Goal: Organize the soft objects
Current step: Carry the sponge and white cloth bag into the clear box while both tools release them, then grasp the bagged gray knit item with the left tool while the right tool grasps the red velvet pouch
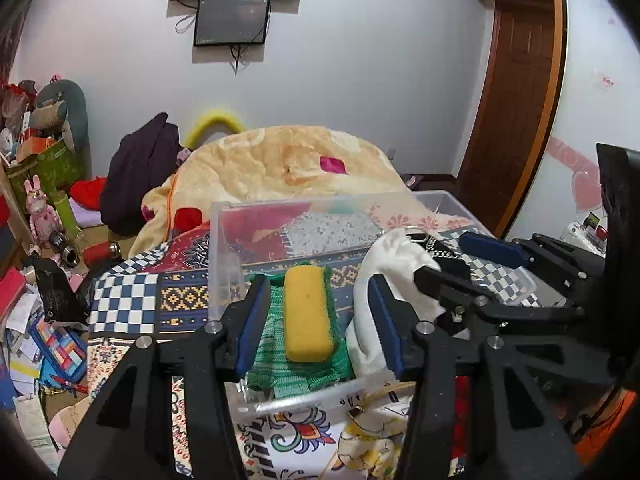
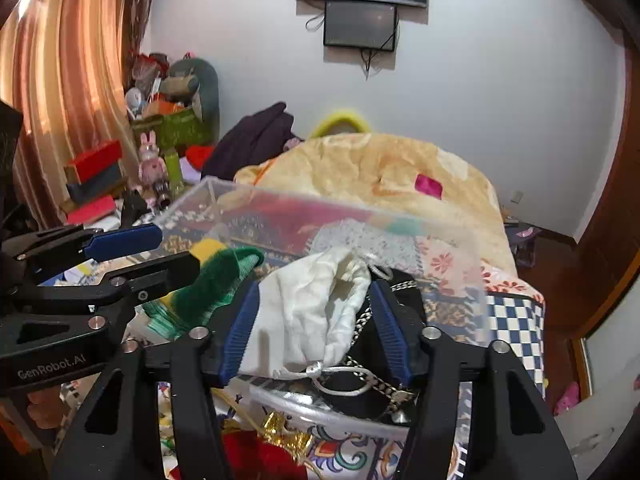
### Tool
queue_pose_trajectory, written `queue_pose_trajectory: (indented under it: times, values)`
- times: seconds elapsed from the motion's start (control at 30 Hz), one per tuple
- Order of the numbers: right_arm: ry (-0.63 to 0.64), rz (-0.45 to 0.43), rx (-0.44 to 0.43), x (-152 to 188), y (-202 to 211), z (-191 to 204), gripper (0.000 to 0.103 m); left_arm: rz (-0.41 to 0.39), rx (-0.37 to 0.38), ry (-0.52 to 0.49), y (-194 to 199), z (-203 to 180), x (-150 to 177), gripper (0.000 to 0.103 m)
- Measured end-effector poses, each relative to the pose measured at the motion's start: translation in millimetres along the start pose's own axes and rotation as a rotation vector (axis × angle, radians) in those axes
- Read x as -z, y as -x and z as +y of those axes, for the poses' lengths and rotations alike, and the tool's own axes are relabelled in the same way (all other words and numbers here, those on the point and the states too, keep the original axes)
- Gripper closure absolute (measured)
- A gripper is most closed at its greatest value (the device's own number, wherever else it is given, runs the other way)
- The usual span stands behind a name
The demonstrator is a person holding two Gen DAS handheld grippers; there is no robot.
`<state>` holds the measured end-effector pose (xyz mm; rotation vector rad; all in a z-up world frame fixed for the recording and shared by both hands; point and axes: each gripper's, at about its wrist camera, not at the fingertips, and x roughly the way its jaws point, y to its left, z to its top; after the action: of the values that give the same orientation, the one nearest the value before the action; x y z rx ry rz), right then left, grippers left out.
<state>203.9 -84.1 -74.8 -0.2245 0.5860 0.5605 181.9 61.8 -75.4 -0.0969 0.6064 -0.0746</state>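
A clear plastic bin [image 1: 224,248] stands on the patterned bed cover. Inside it lie a yellow sponge [image 1: 307,314] on a green mesh cloth [image 1: 276,344], a white drawstring bag [image 2: 312,312] and a black item with a silver chain [image 2: 376,380]. My left gripper [image 1: 316,320] is open, its blue pads on either side of the sponge and green cloth. My right gripper [image 2: 312,320] is open around the white bag inside the bin; it also shows in the left wrist view [image 1: 440,264]. The left gripper shows in the right wrist view [image 2: 152,256].
A rumpled yellow quilt [image 1: 288,164] lies behind the bin. A dark jacket [image 1: 140,172], toys and boxes crowd the far left. Papers and a colourful case [image 1: 60,348] lie on the floor at left. A wooden door [image 1: 516,100] stands at right.
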Motion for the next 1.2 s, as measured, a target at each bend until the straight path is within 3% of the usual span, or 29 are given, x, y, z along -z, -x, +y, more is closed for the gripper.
queue_pose_trajectory:
  times: [0.13, 0.23, 0.4, 0.53, 1.2]
  values:
    - [-0.008, -0.038, -0.009, -3, 19, -2, 0.045, -0.038, 0.000, -0.014, 22, -2, -1, 0.049]
    - [-0.013, -0.075, -0.023, -4, 38, -3, 0.036, -0.065, -0.002, -0.026, 39, -4, -1, 0.047]
    - [-0.023, -0.132, -0.047, 0, 64, -2, 0.029, -0.114, -0.006, -0.049, 70, -9, 6, 0.033]
    - [-0.045, -0.141, -0.066, 11, 75, -4, 0.027, -0.107, -0.004, -0.060, 85, -11, 22, 0.030]
    - [-0.129, 0.092, -0.164, 94, 28, 6, 0.028, 0.116, -0.014, 0.026, 57, 8, 122, 0.030]
